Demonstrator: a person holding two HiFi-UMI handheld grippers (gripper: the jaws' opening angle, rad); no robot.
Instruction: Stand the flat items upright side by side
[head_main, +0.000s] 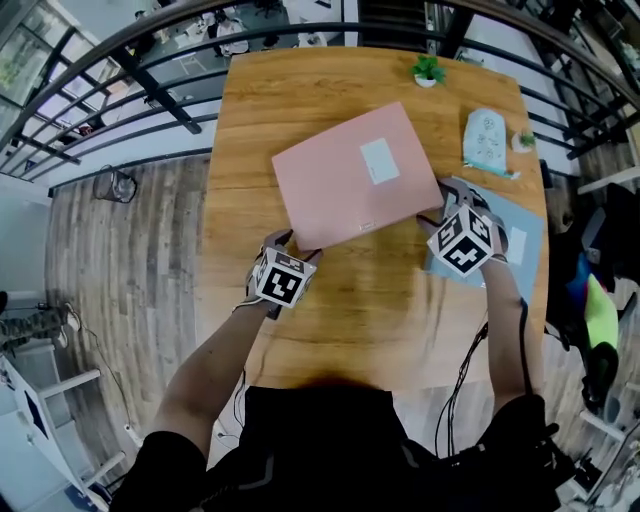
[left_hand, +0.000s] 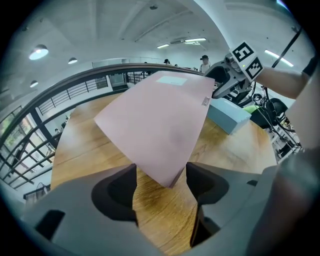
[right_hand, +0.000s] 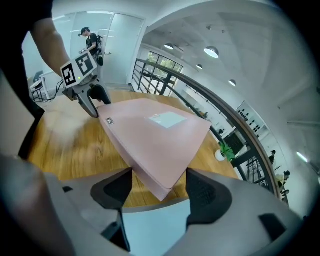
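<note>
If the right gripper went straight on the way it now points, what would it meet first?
The pink folder: its near corner sits between the jaws of the right gripper, so it would press further onto that corner.

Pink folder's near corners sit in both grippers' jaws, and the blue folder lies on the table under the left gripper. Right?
No. The blue folder lies under the right gripper instead, as the head view shows. The pink folder part is right.

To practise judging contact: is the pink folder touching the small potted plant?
Apart. The head view shows bare tabletop between the pink folder and the potted plant.
</note>
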